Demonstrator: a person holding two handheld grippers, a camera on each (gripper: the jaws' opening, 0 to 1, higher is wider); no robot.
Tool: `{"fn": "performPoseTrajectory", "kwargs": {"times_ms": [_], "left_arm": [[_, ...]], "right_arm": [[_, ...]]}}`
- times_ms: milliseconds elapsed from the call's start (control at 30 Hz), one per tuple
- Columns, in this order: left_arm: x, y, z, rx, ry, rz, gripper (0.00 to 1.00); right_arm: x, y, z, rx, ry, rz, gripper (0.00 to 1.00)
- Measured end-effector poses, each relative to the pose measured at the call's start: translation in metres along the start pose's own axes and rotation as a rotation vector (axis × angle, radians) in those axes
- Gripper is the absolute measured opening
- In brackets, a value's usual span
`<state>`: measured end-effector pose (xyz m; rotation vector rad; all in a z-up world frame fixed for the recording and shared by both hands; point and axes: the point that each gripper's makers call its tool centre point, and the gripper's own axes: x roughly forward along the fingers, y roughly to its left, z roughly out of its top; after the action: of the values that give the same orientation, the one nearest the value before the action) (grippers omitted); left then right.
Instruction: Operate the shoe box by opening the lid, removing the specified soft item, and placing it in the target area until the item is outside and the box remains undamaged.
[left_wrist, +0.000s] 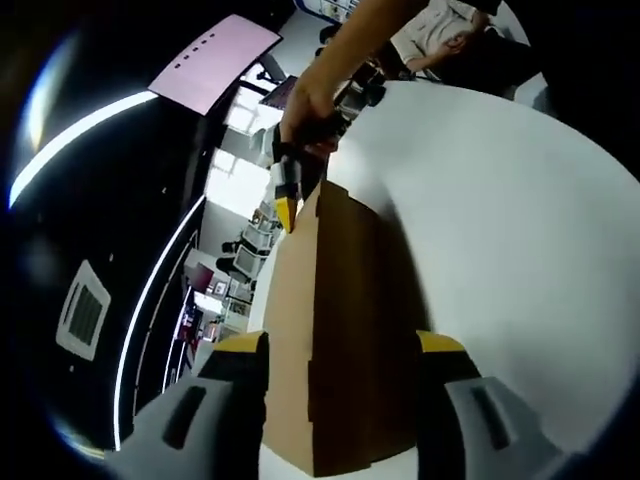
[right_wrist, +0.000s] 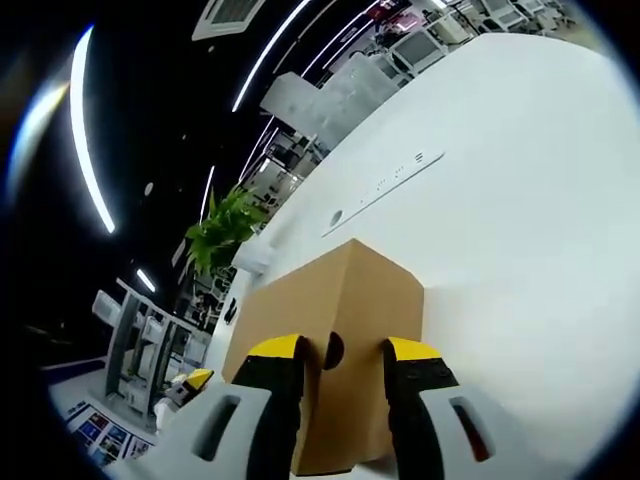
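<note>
A brown cardboard shoe box (left_wrist: 340, 330) runs away from me on the white table (left_wrist: 520, 230), lid on. My left gripper (left_wrist: 342, 345) has its yellow-tipped jaws wide apart, one against each side of the box's near end. At the far end a person's hand holds my right gripper (left_wrist: 289, 205), one yellow tip on the box's edge. In the right gripper view the shoe box (right_wrist: 350, 290) fills the middle. My right gripper (right_wrist: 345, 350) has its jaws pressed on the end around a dark finger hole (right_wrist: 333, 348). A yellow tip of the left gripper (right_wrist: 192, 383) shows beyond the box. The box's contents are hidden.
White table (right_wrist: 520, 200) spreads wide beside the box, with a slot strip (right_wrist: 390, 185) set in it. A green plant (right_wrist: 225, 235) stands past its edge. A person sits at the far side (left_wrist: 440, 35). A pink panel (left_wrist: 215, 60) and shelving stand in the background.
</note>
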<state>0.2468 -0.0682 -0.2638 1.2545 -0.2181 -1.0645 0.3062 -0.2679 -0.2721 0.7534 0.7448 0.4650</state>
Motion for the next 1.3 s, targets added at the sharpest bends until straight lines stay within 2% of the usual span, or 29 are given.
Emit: {"fn": "performPoseTrajectory", "kwargs": {"times_ms": [300,400,533,1167,1233,1300], "left_arm": [[0.004,0.004,-0.006,0.048,0.019,0.03,0.44],[0.006,0.003,-0.009,0.071,0.033,0.038,0.44],[0.01,0.002,-0.016,0.107,0.064,0.042,0.44],[0.005,0.005,-0.018,0.139,0.098,0.066,0.39],[0.006,-0.001,-0.019,0.137,0.102,0.039,0.34],[0.005,0.002,-0.019,0.132,0.102,0.063,0.34]], "right_arm": [[0.0,0.002,-0.003,-0.001,-0.002,0.0,0.31],[-0.001,0.004,-0.007,0.0,-0.005,0.002,0.31],[0.0,0.001,-0.002,0.002,-0.005,0.002,0.31],[0.0,-0.003,0.006,0.001,-0.008,0.003,0.31],[0.0,-0.002,0.005,0.001,-0.008,0.003,0.31],[0.001,-0.003,0.006,0.002,-0.008,0.003,0.31]]}}
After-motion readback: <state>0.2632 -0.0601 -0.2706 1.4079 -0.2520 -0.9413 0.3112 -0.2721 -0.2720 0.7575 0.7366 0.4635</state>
